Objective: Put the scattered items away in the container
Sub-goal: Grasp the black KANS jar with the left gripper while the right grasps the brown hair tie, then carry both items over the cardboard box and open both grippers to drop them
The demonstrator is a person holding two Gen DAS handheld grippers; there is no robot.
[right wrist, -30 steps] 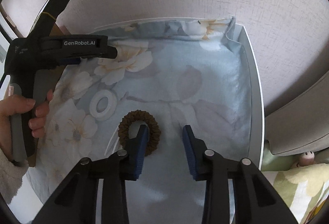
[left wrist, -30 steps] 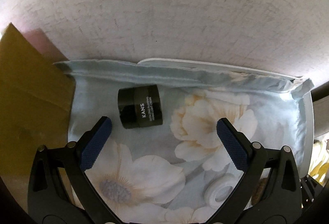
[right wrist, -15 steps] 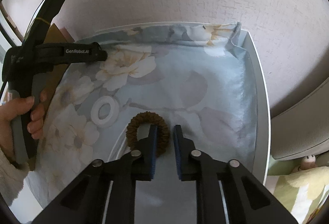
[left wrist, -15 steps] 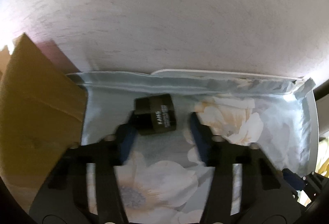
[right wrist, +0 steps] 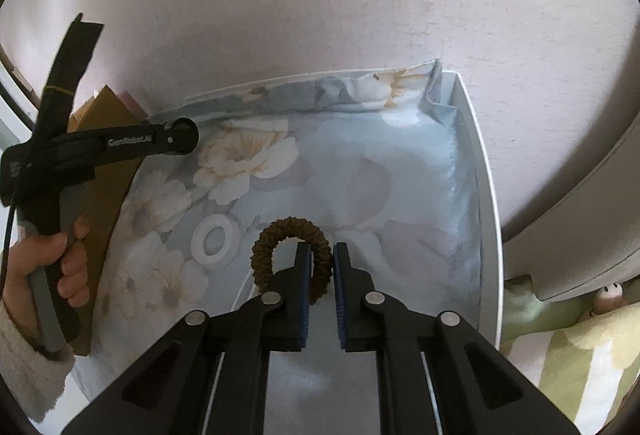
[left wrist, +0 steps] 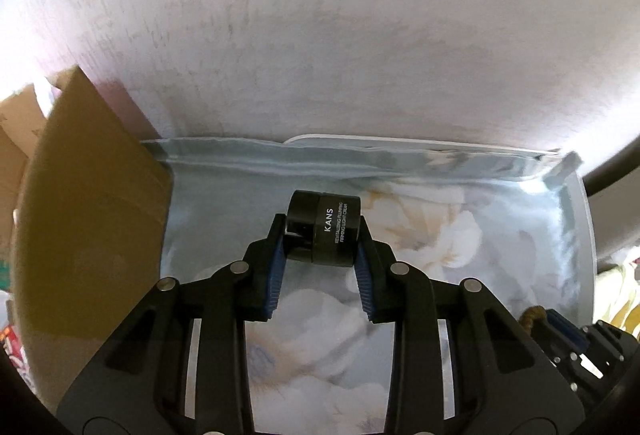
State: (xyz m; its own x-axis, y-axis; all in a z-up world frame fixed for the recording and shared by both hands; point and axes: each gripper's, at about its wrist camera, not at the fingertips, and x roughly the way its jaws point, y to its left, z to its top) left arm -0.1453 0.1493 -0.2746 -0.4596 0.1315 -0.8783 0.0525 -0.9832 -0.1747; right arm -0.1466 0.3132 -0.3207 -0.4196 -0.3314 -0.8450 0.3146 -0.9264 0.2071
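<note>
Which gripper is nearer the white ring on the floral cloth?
Right. The right gripper, clamped on the brown scrunchie, sits just beside the white ring; the left gripper holds the black jar farther back.

I see a home bedroom: floral bedsheet (right wrist: 360,171), textured wallpaper (right wrist: 320,15), cardboard box (left wrist: 88,219), and striped bedding (right wrist: 580,367).

I log a pale textured wall (right wrist: 320,15) behind, daylit. A floral cloth (right wrist: 380,175) covers the white-rimmed surface; grey upholstered furniture (right wrist: 580,215) stands at right.
</note>
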